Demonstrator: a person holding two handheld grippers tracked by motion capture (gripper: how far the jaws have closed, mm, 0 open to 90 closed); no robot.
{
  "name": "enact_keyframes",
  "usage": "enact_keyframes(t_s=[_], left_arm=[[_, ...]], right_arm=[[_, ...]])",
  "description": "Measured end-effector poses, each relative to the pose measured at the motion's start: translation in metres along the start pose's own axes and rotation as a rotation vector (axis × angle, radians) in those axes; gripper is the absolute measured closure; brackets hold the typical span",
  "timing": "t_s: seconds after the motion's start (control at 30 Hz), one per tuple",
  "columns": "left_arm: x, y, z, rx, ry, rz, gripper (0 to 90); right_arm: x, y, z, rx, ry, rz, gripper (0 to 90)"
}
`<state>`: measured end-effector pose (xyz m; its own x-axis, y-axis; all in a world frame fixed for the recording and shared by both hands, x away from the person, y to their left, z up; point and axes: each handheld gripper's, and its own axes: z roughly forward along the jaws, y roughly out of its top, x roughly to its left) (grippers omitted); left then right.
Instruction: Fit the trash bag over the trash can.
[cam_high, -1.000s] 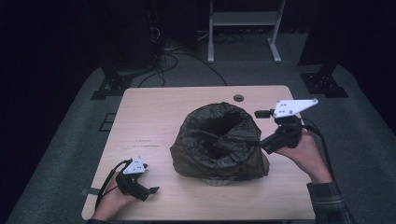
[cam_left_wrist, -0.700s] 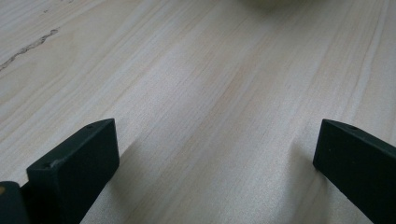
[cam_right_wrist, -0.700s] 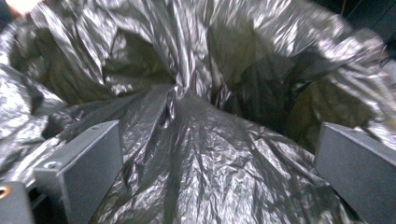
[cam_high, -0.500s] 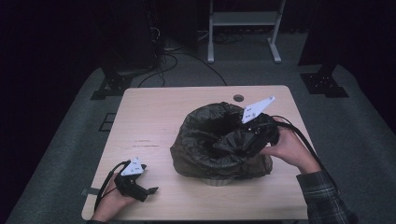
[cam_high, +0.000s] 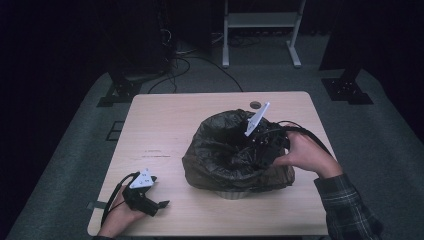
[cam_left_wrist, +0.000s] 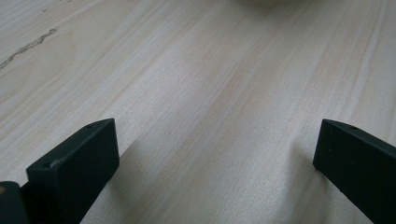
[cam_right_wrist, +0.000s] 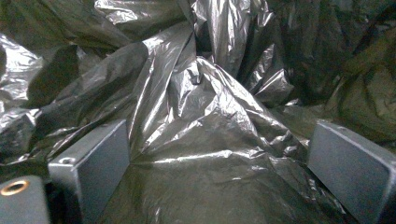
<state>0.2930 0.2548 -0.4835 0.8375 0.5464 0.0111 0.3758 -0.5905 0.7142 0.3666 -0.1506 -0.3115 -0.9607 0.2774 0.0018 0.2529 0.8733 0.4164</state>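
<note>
A crumpled black plastic bag (cam_high: 222, 150) sits on the right half of the pale wooden table (cam_high: 165, 125), draped over a light container whose base (cam_high: 231, 193) peeks out below. My right gripper (cam_high: 254, 149) reaches into the bag's mouth from the right rim. In the right gripper view a raised fold of the bag (cam_right_wrist: 210, 93) stands between the jaws of the right gripper (cam_right_wrist: 219, 154); the jaws have just been closing a little and remain wide apart. My left gripper (cam_high: 159, 204) rests at the front left corner, open over bare wood (cam_left_wrist: 215, 70).
A small round disc (cam_high: 255, 105) lies on the table behind the bag. On the grey carpet beyond stand a white frame (cam_high: 260, 20), black stand feet (cam_high: 117, 92) (cam_high: 350, 87) and loose cables (cam_high: 200, 62).
The right hand has carried its gripper leftward from beside the bag's right edge to over the rim and into the opening. The left gripper has stayed put.
</note>
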Motion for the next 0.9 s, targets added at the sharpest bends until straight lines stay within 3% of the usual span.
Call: enact_keyframes(t_s=[0.07,0.27,0.53,0.9], left_arm=[[0.000,0.000,0.000,0.000,0.000,0.000,0.0],[0.000,0.000,0.000,0.000,0.000,0.000,0.0],[0.000,0.000,0.000,0.000,0.000,0.000,0.0],[-0.001,0.000,0.000,0.000,-0.006,0.005,0.0]], right_arm=[[0.000,0.000,0.000,0.000,-0.001,-0.002,4.3],[-0.001,0.004,-0.008,-0.071,-0.048,0.007,1.4],[-0.001,0.025,-0.016,-0.161,-0.064,-0.006,1.3],[-0.012,0.059,0.002,-0.171,-0.066,0.012,0.3]])
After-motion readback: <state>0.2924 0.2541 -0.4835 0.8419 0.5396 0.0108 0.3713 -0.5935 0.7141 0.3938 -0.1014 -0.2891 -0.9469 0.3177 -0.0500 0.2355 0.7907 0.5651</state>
